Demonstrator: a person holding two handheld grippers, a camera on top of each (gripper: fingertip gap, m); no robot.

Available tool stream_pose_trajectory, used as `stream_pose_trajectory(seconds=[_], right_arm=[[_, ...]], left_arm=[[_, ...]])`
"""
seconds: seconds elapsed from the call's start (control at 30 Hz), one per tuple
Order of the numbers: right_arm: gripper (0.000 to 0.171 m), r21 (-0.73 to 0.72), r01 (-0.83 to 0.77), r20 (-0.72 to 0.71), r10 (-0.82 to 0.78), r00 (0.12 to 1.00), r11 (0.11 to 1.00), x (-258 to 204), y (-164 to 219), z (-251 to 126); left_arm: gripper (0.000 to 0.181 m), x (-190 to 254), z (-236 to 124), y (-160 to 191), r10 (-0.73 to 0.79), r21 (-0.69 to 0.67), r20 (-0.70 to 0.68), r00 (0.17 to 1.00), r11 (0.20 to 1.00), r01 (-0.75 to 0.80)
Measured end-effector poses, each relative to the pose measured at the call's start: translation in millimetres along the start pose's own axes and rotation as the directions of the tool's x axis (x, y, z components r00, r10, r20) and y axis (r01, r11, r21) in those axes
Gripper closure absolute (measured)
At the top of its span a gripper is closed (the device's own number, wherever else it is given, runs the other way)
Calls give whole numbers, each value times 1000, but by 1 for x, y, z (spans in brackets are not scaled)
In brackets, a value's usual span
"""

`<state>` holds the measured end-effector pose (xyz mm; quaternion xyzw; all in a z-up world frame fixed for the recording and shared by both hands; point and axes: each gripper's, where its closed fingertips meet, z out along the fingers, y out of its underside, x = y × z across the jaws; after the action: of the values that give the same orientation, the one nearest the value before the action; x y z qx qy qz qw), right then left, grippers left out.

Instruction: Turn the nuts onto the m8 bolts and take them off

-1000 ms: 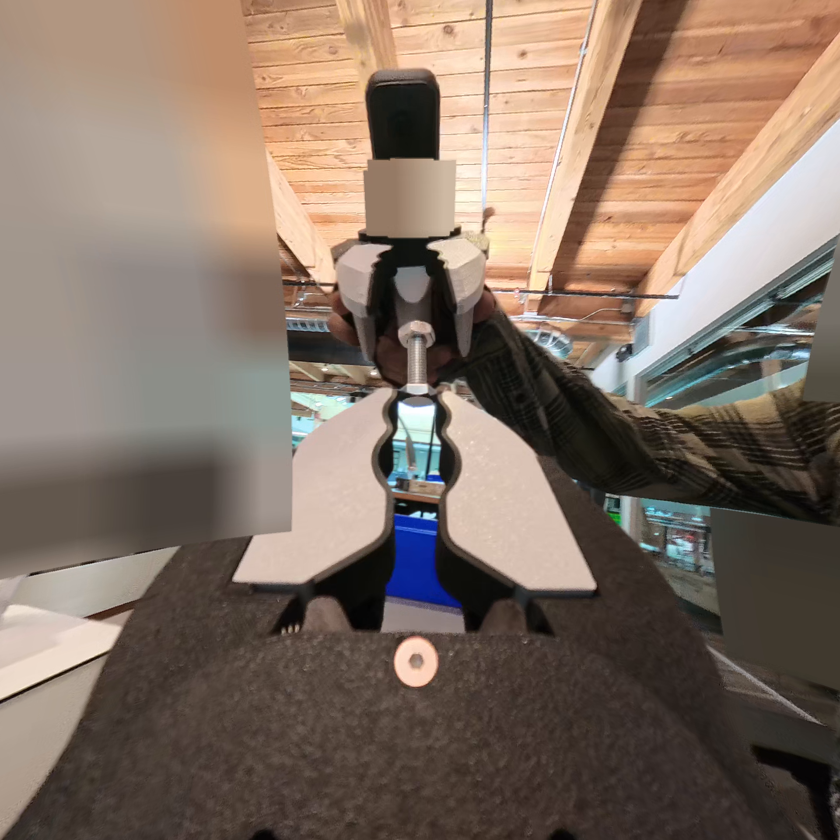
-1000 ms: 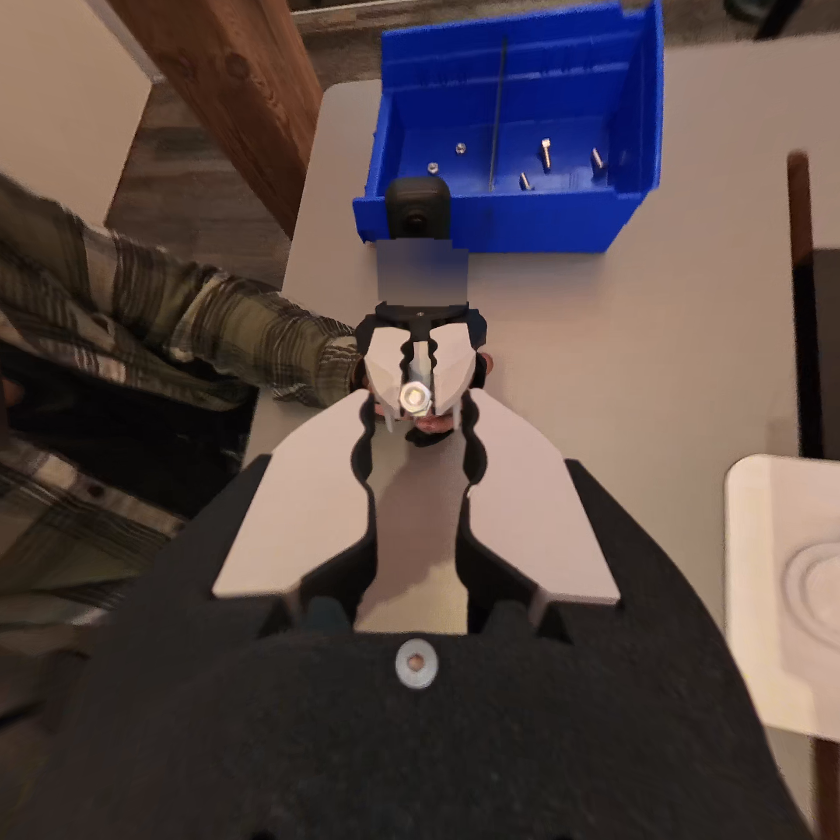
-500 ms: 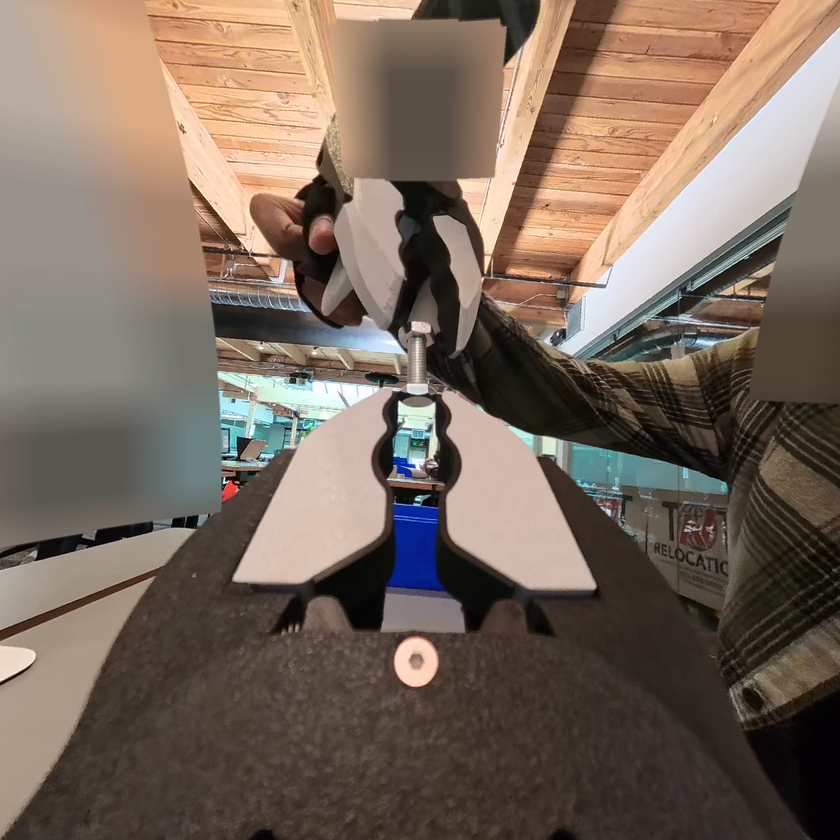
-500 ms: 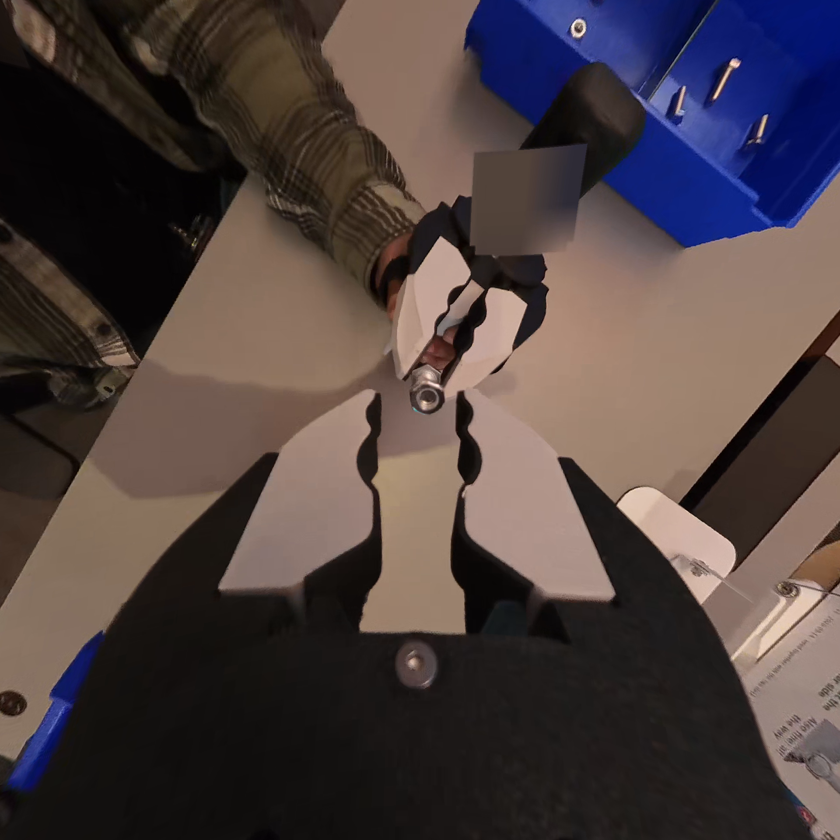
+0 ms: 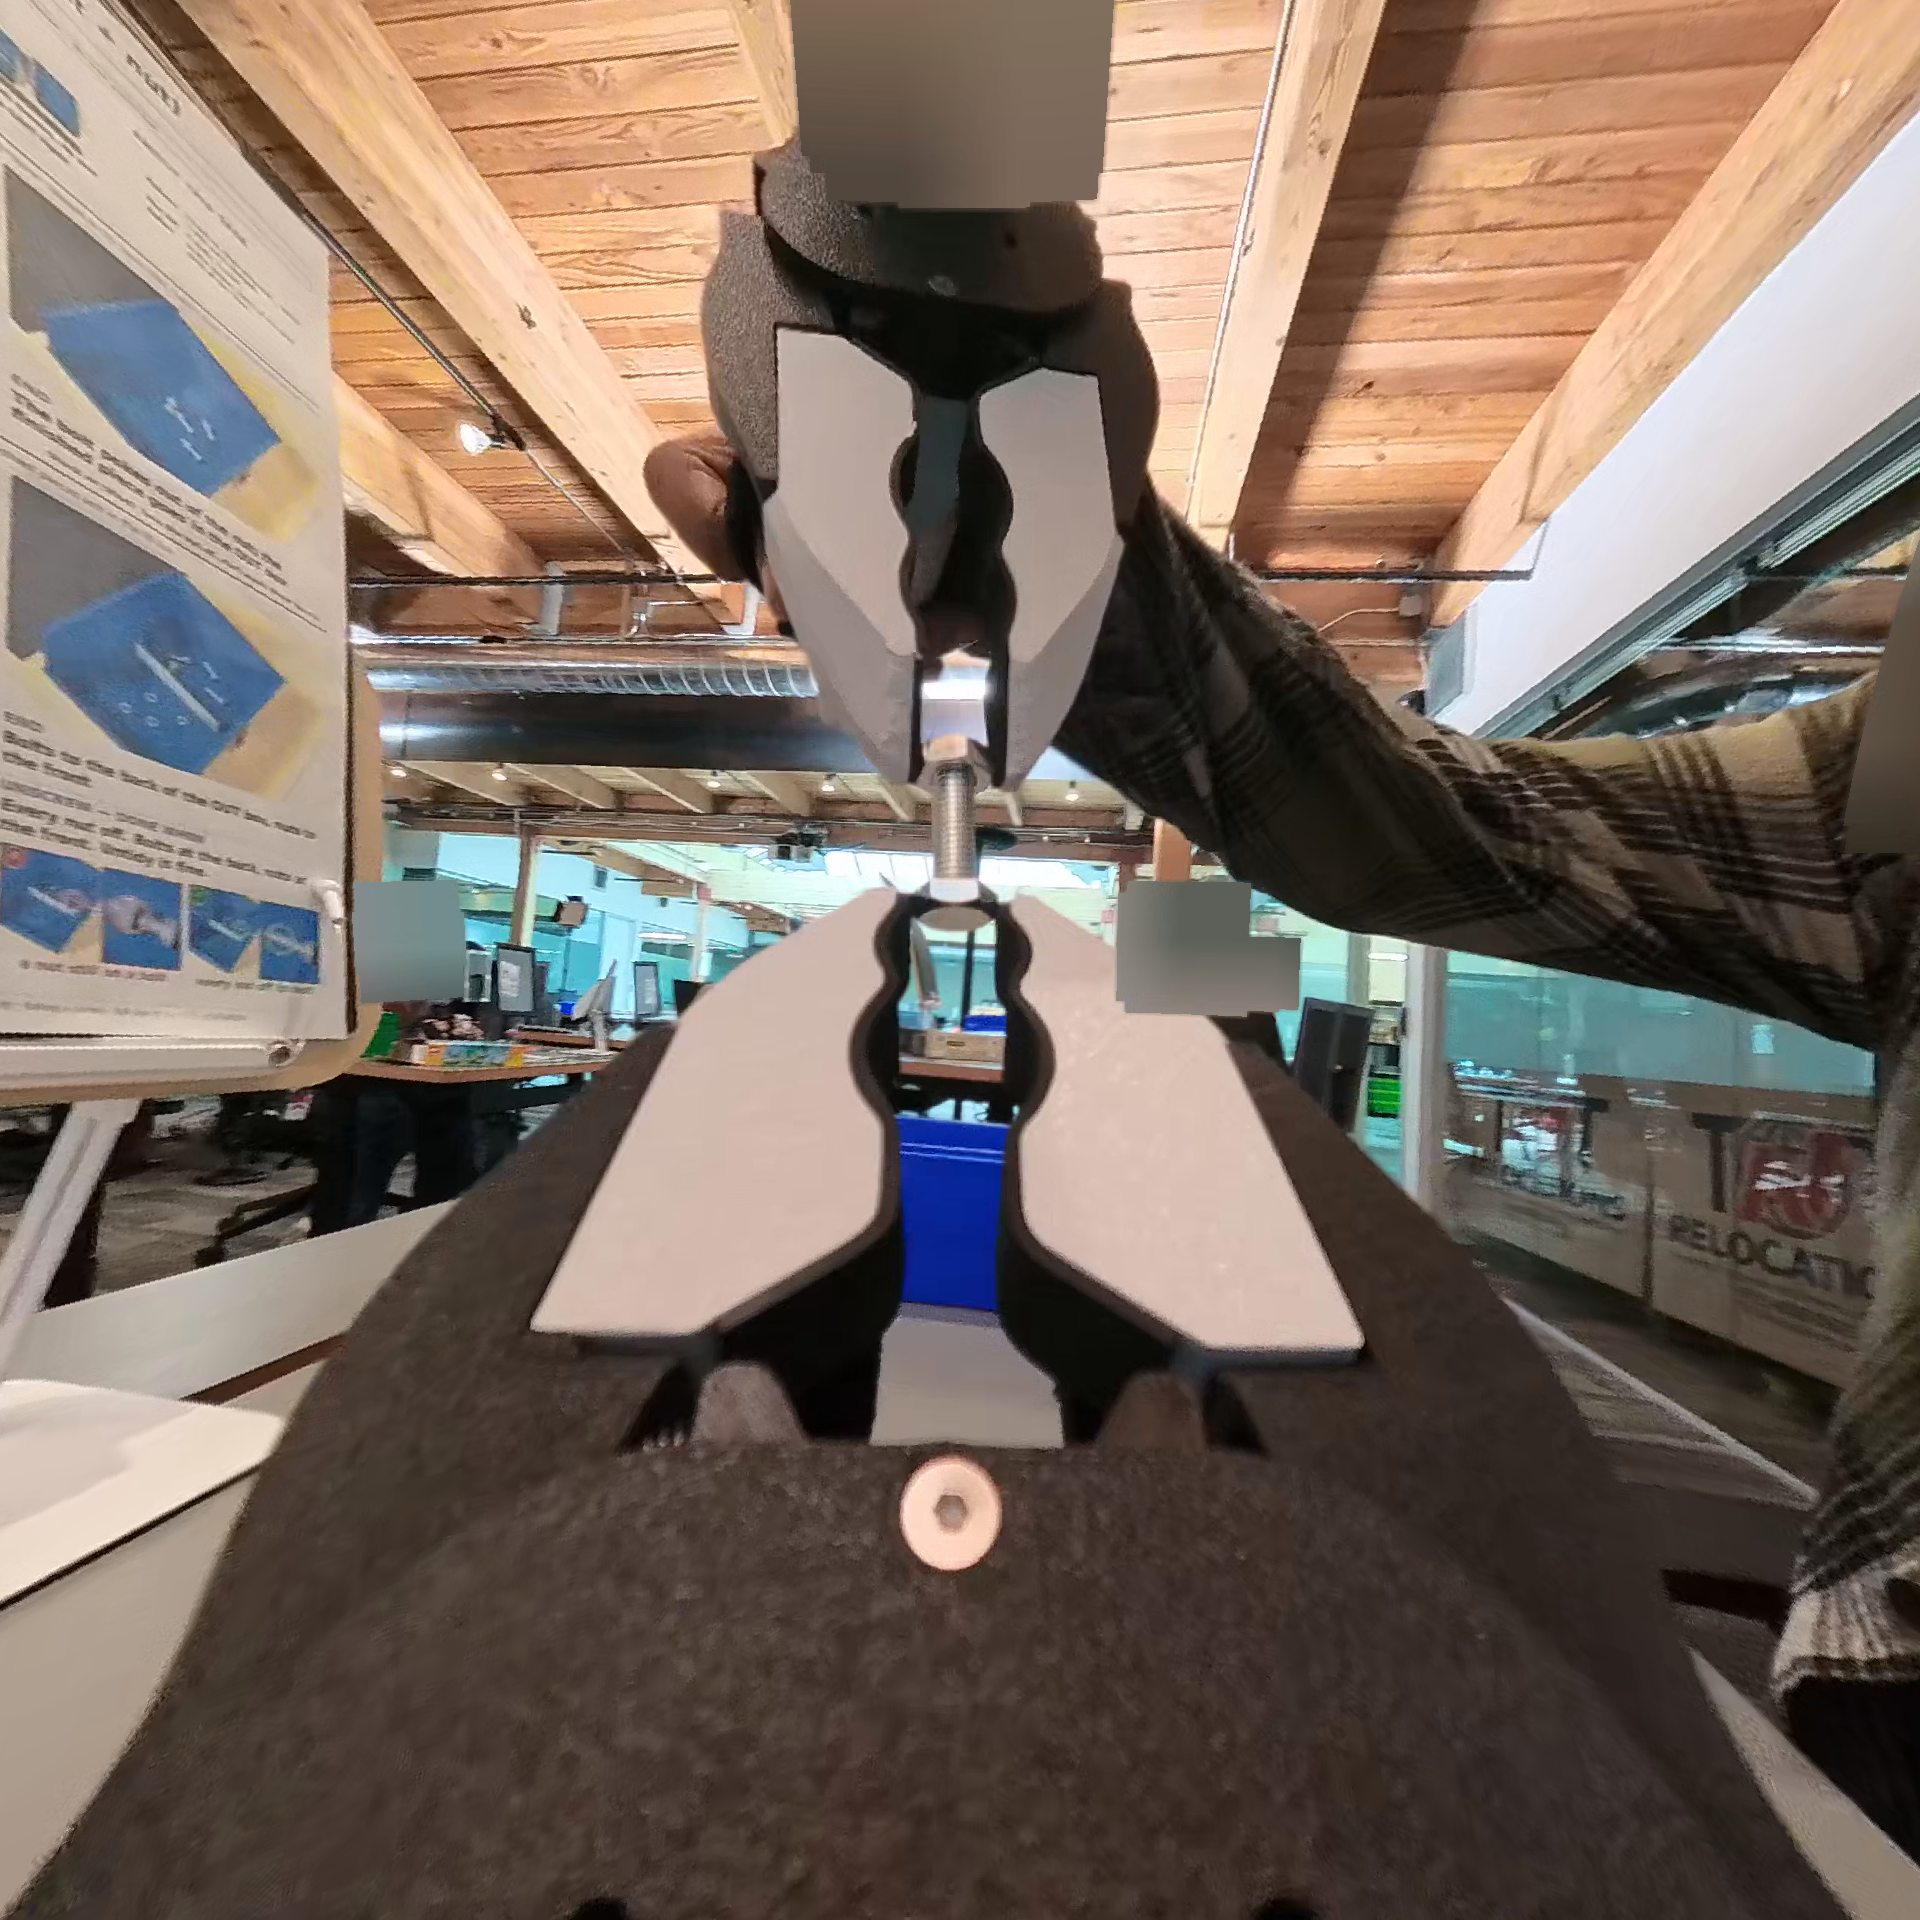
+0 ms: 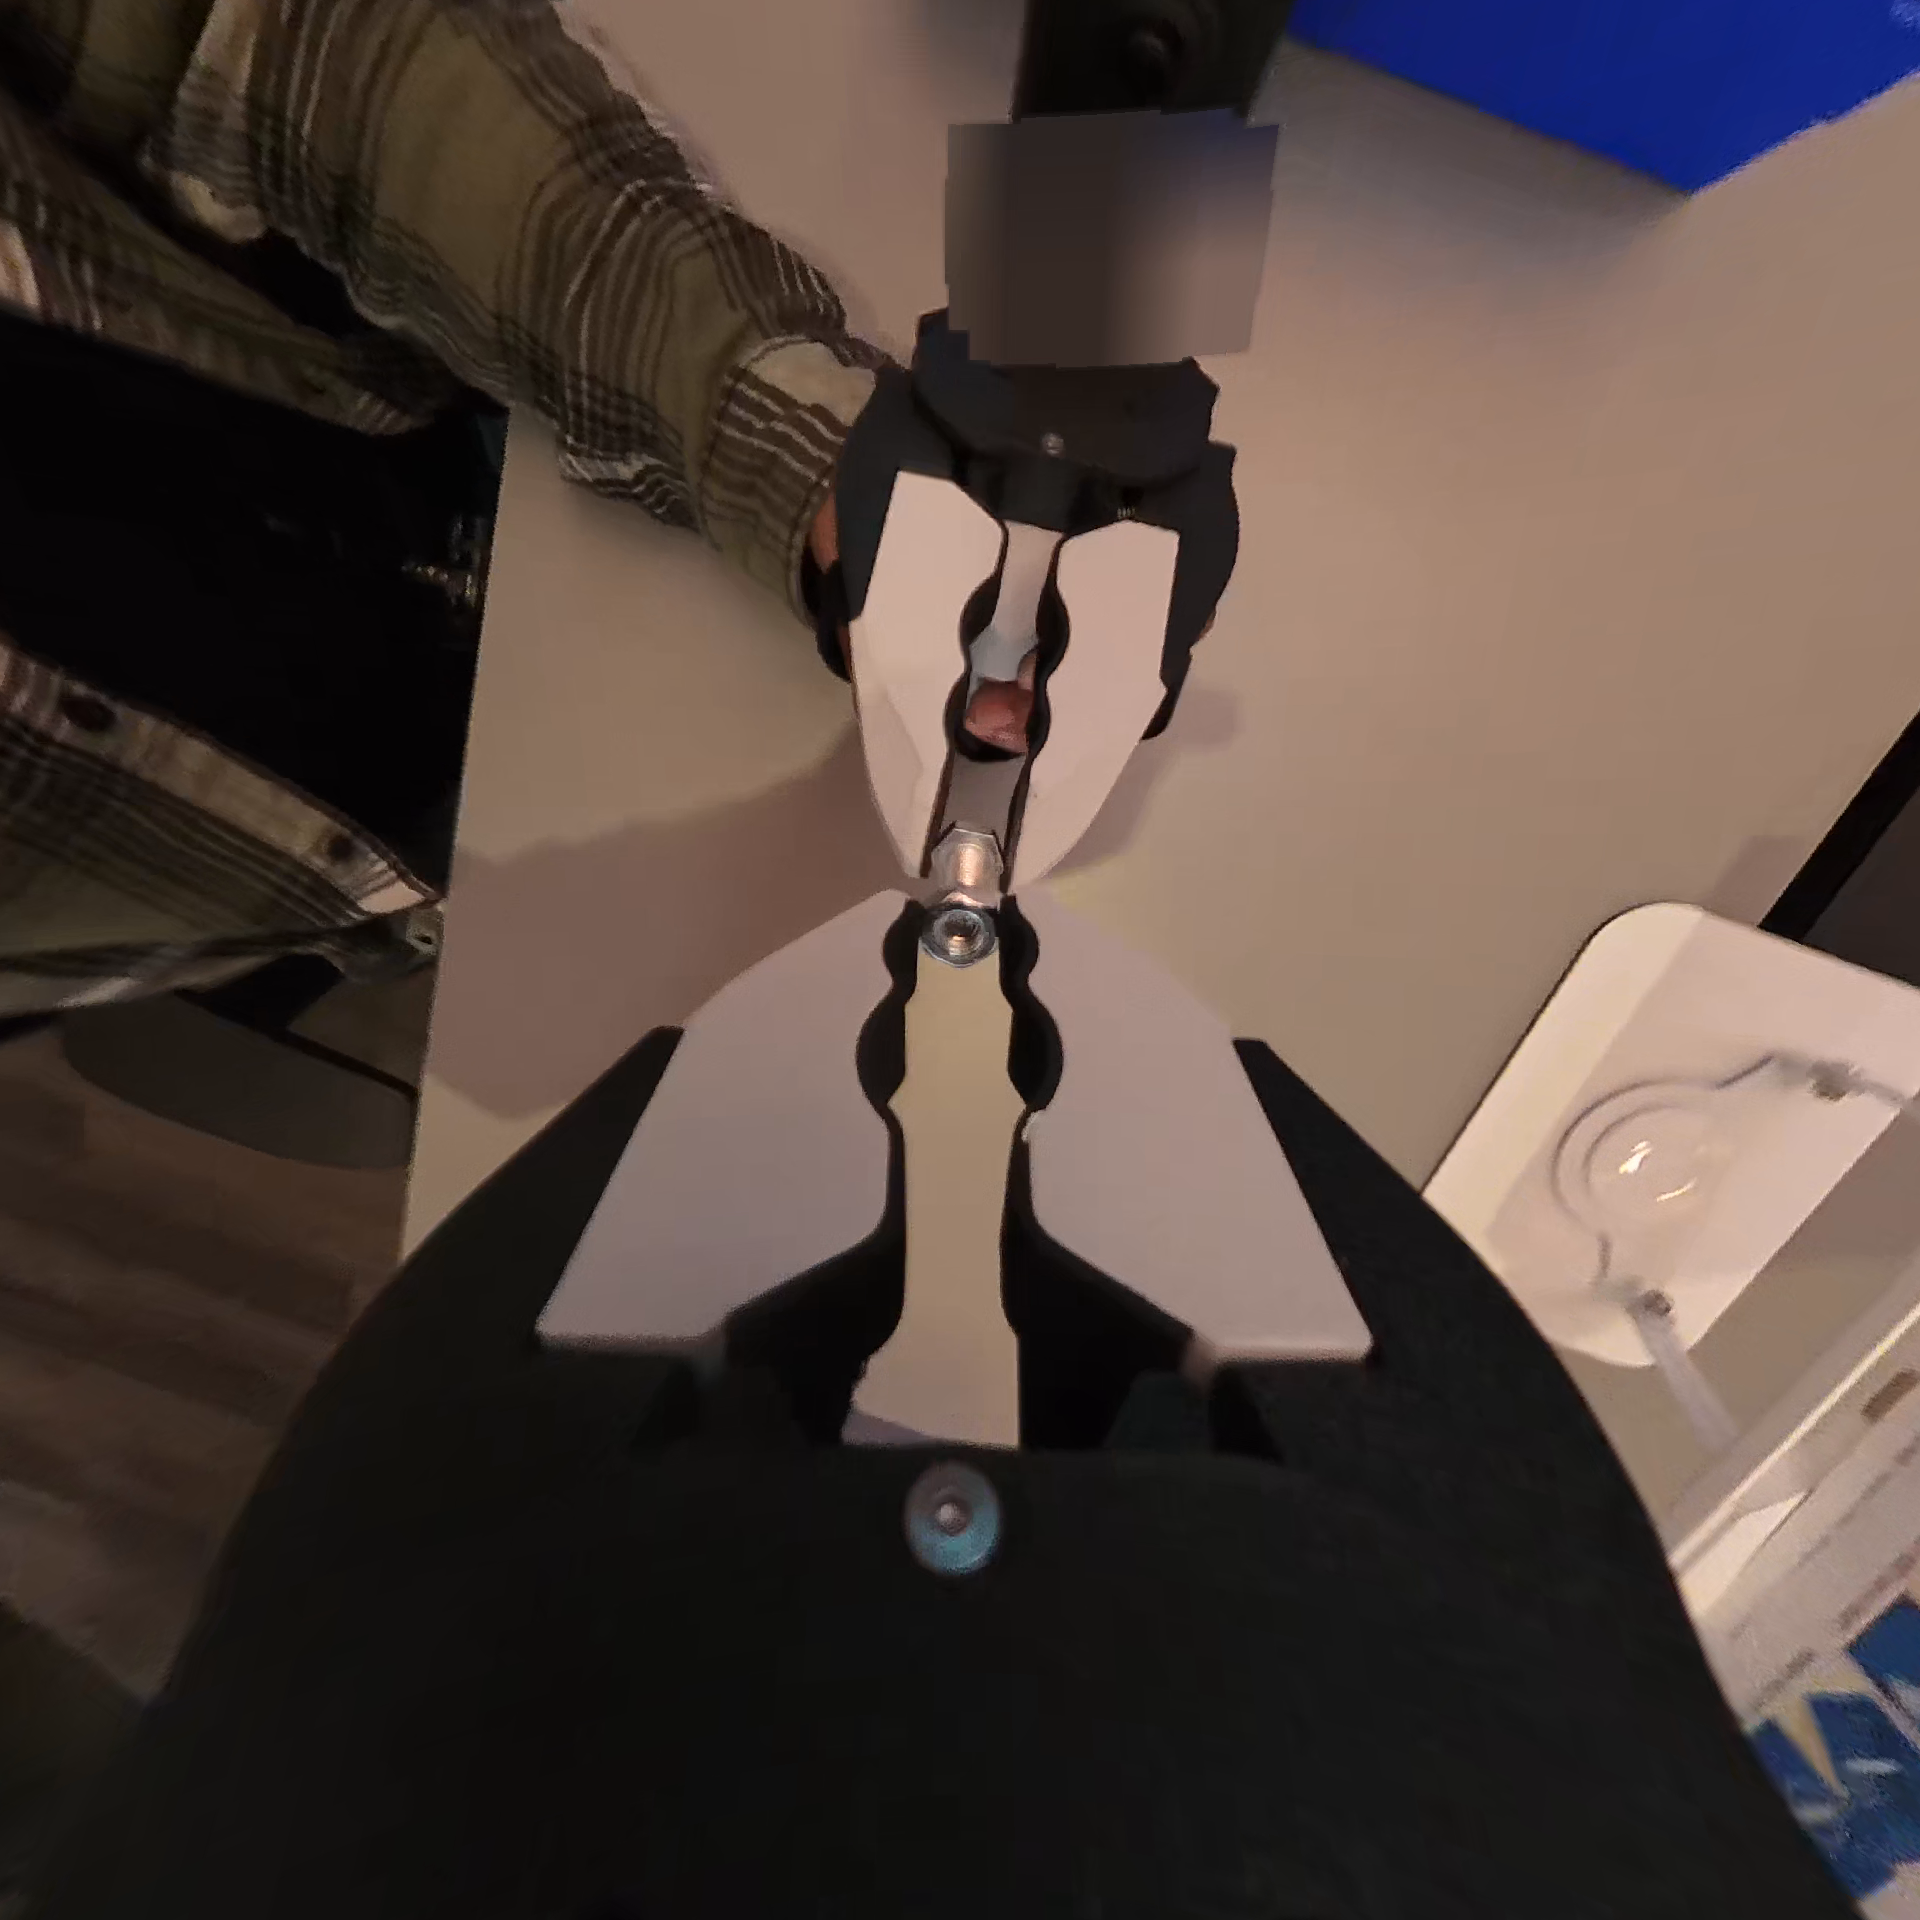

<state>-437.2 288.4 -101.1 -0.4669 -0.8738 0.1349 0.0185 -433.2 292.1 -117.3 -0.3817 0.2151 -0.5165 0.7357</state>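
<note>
The bolt [image 5: 954, 831] is held in mid-air above the table [image 6: 1455, 582], not resting on anything. The left gripper [image 5: 956, 920] is clenched on its hex head, and the right gripper [image 6: 961, 940] is closed round the nut [image 6: 958, 943] at the threaded end. Likely risks: if the two tools drift off one axis while turning, the nut may cross-thread or bind; a light grip on the head could let the bolt spin or drop towards the table edge
</note>
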Motion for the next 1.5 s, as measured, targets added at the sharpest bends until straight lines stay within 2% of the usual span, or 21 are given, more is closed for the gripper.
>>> stream_pose_trajectory(seconds=[0.17,0.33,0.47,0.57,0.67,0.8,0.97,1.1,1.37,1.5], right_arm=[[156,-61,-205,20,207,978,977,0,4,1],[132,-38,-280,1,280,960,959,7,9,-1],[127,96,-167,-47,172,984,981,11,1,-18],[131,195,-58,-71,73,995,979,10,-2,-26],[138,238,117,-125,-89,988,964,4,-3,-27],[146,173,274,-144,-251,957,946,-8,-4,-16],[149,84,275,-135,-262,955,958,-3,0,-5],[156,66,197,-95,-190,977,978,-3,1,-4],[156,0,-141,-52,141,989,990,2,3,-2],[144,-24,-270,-44,269,962,963,3,7,-1]], left_arm=[[167,-1,0,0,38,-12,32,999,999,-37],[167,2,1,-3,8,12,3,1000,1000,-8],[167,2,0,-5,-31,33,-22,999,999,31],[167,2,-2,-7,-65,57,-45,997,996,68],[167,4,-2,-8,-90,64,-75,993,993,95],[167,7,0,-4,-97,48,-96,991,994,101],[167,8,2,-1,-87,27,-96,992,996,90],[167,6,1,0,-75,25,-74,994,997,77],[167,0,0,0,-14,7,-2,1000,1000,14],[167,1,0,-2,-17,17,-13,1000,1000,17]])
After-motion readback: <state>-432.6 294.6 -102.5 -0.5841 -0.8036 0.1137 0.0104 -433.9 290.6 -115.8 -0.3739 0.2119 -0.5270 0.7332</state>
